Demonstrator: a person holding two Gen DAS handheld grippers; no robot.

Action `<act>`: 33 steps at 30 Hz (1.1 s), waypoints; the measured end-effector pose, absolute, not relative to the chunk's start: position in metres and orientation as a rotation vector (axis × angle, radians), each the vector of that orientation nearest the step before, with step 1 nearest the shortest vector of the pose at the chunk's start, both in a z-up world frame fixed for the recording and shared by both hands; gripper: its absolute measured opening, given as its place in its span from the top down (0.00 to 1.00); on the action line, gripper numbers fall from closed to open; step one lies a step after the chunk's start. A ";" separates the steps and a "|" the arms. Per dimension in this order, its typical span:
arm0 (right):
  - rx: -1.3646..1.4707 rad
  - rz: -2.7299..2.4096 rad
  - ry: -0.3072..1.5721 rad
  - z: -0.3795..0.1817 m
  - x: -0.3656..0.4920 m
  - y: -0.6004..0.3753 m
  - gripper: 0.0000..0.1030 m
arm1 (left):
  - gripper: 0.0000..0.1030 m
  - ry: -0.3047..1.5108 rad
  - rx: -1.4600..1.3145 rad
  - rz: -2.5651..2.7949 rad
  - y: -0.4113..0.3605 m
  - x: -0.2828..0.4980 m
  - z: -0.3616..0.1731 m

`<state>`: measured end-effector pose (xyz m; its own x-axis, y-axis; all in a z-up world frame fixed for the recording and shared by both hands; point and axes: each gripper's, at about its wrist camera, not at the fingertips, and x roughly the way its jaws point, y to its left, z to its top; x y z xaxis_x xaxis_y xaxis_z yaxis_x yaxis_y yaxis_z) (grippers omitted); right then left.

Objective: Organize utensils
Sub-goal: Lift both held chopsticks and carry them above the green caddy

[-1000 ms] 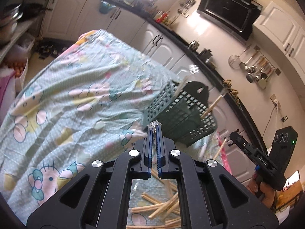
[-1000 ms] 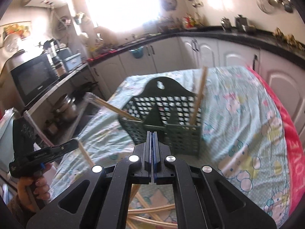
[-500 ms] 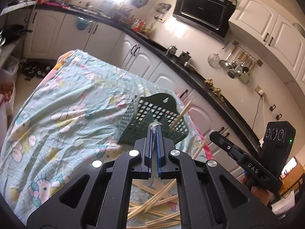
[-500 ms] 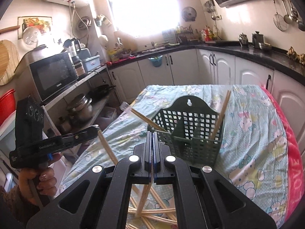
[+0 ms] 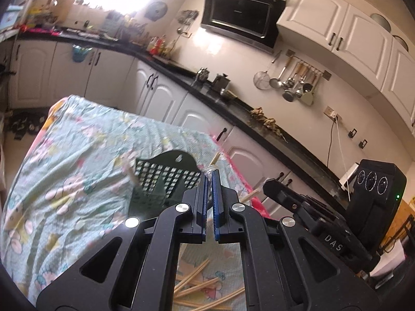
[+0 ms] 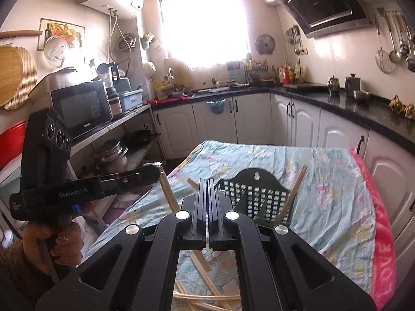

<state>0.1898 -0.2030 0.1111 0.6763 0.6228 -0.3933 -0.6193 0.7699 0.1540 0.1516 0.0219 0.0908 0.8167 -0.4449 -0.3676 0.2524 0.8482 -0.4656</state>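
Note:
A dark green plastic basket (image 5: pixel 166 178) (image 6: pixel 255 194) stands on the cloth-covered table with two chopsticks (image 6: pixel 294 194) leaning in it. Several loose wooden chopsticks (image 5: pixel 205 292) (image 6: pixel 207 292) lie on the cloth below both grippers. My left gripper (image 5: pixel 209 175) is shut on one chopstick (image 6: pixel 168 193), which hangs down from its fingers in the right wrist view; the left gripper's fingers (image 6: pixel 153 171) are held high to the left of the basket. My right gripper (image 6: pixel 207 181) is shut and seems to hold nothing; it also shows in the left wrist view (image 5: pixel 269 184).
The table carries a pale blue cartoon-print cloth (image 6: pixel 332 181) with a pink edge (image 6: pixel 384 246) on the right. White kitchen cabinets (image 6: pixel 337 134) with a black counter run behind and to the right. A shelf with a microwave (image 6: pixel 83 106) and pots stands on the left.
Both grippers have risen and tilted up, away from the table. The basket now sits lower and smaller in both views. The left gripper still holds its chopstick.

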 end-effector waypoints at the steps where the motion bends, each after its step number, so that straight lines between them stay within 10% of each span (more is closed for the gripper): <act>1: 0.008 0.695 0.439 0.113 0.190 -0.205 0.99 | 0.99 0.483 -0.409 -0.387 0.020 0.153 0.093; 33: -0.023 0.522 0.200 0.194 0.252 -0.236 0.99 | 0.99 0.319 -0.289 -0.344 -0.012 0.212 0.177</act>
